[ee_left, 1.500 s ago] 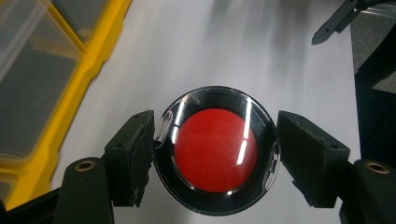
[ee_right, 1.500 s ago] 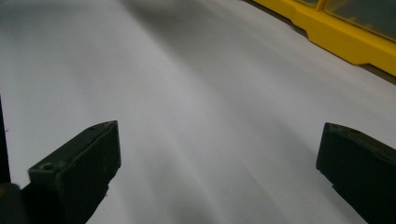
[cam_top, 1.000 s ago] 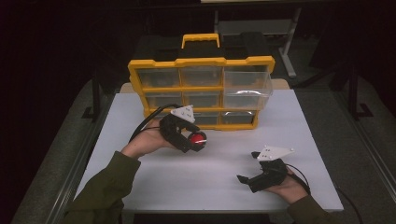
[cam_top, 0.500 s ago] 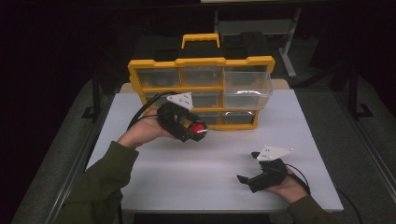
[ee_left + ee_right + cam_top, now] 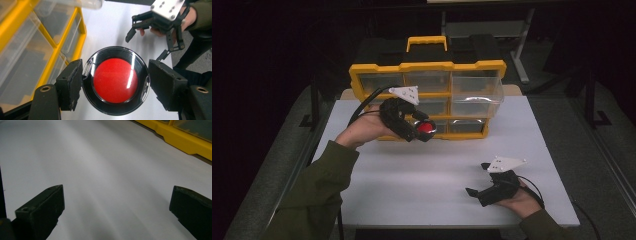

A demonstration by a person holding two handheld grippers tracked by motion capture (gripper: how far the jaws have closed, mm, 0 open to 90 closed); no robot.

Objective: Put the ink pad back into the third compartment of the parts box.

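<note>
A round black-rimmed disc with a red centre (image 5: pixel 115 80) sits clamped between the two jaws of my left gripper (image 5: pixel 115 82). In the high view that left gripper (image 5: pixel 424 131) is lifted above the white table (image 5: pixel 422 170), holding the red disc (image 5: pixel 426 128) in front of the lower drawers of a yellow organizer box (image 5: pixel 428 67). One clear drawer (image 5: pixel 476 95) at the box's right side is pulled out. My right gripper (image 5: pixel 477 180) rests low on the table at the front right, its jaws wide apart with nothing between them (image 5: pixel 116 210).
The yellow organizer has several clear drawers and a yellow handle (image 5: pixel 427 42) on top, and stands at the table's far edge. Dark floor and metal frame legs (image 5: pixel 522 45) surround the table. Bare white tabletop lies between the two hands.
My left gripper has risen and drifted toward the organizer's front with the red disc still in its jaws. The right gripper has stayed where it was.
</note>
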